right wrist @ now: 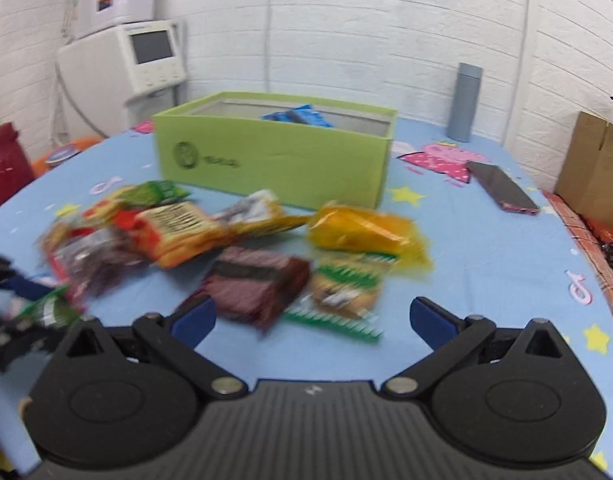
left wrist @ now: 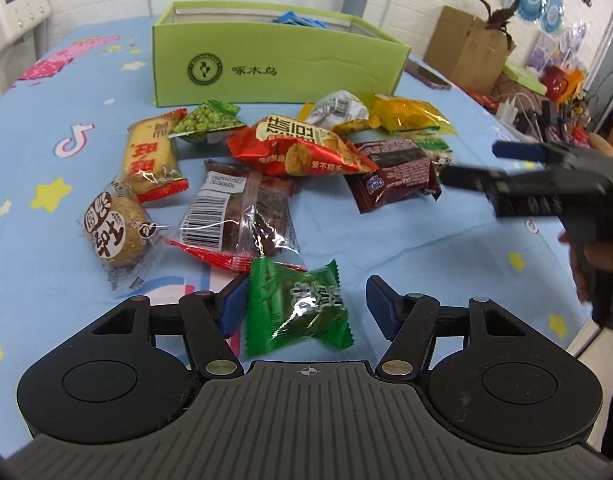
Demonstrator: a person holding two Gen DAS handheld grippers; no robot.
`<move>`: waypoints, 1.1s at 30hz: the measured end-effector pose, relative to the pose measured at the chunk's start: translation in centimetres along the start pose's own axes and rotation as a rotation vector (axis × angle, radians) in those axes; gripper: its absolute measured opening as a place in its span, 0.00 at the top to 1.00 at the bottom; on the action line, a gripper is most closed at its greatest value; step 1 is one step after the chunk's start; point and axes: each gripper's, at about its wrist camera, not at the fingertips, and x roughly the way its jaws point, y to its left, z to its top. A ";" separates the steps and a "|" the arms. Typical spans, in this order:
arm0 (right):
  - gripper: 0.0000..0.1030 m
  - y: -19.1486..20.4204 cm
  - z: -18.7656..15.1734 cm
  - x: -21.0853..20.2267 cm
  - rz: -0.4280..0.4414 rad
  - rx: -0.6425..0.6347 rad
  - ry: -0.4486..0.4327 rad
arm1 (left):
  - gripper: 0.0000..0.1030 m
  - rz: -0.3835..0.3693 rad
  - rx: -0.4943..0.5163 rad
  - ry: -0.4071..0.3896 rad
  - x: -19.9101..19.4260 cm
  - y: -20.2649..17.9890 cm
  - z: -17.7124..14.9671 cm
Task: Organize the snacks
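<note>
- Right wrist view is motion-blurred: the snack wrappers smear and none of their print reads; the logo on the green box (right wrist: 274,152) is only a dark smudge there.
- Box interior mostly hidden behind its near wall in both views — only the tops of blue packets (left wrist: 298,21) show above the rim.
- Left tongs (left wrist: 304,306): jaws partly spread, a green sachet (left wrist: 296,308) lying between them on the tabletop (left wrist: 446,248). The left pad (left wrist: 234,304) sits at the sachet's edge, contact uncertain; the right pad stands clear of it. Not pinched.
- Left tongs also show at the left edge of the right wrist view, cut off by the frame and blurred, with the green sachet at their tip.
- Right tongs (right wrist: 312,320): jaws spread wide, nothing between them — they hover over bare cloth just short of a brown packet (right wrist: 258,284) and a green-and-white packet (right wrist: 342,292).
- In the left wrist view the right tongs enter from the right, blurred, pointing left towards the brown packet; the hand (left wrist: 586,264) on the grip is partly cut off.
- Remaining snacks lie loose in a pile in front of the green box, on the tabletop.
- A phone (right wrist: 502,192) lies right of the box.
</note>
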 end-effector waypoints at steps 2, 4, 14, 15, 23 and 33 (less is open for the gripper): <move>0.00 -1.4 0.5 1.6 -0.014 0.029 0.014 | 0.51 -0.001 -0.003 0.001 0.0 0.0 0.0; 0.00 -2.7 0.8 2.9 -0.021 0.072 0.023 | 0.49 0.002 0.001 0.001 0.0 0.0 -0.1; 0.01 -2.9 0.7 6.8 0.017 0.067 0.099 | 0.53 0.033 0.066 -0.005 0.4 -1.0 -0.2; 0.01 -2.8 0.5 6.8 0.014 0.049 0.094 | 0.53 0.040 0.078 -0.009 0.4 -1.1 -0.4; 0.36 -2.5 0.6 5.2 0.056 0.036 0.107 | 0.75 0.099 0.149 -0.031 0.5 -1.6 -1.0; 0.50 -1.5 -2.1 0.0 0.081 0.065 0.120 | 0.80 -0.028 0.085 -0.044 -3.1 -1.0 -0.9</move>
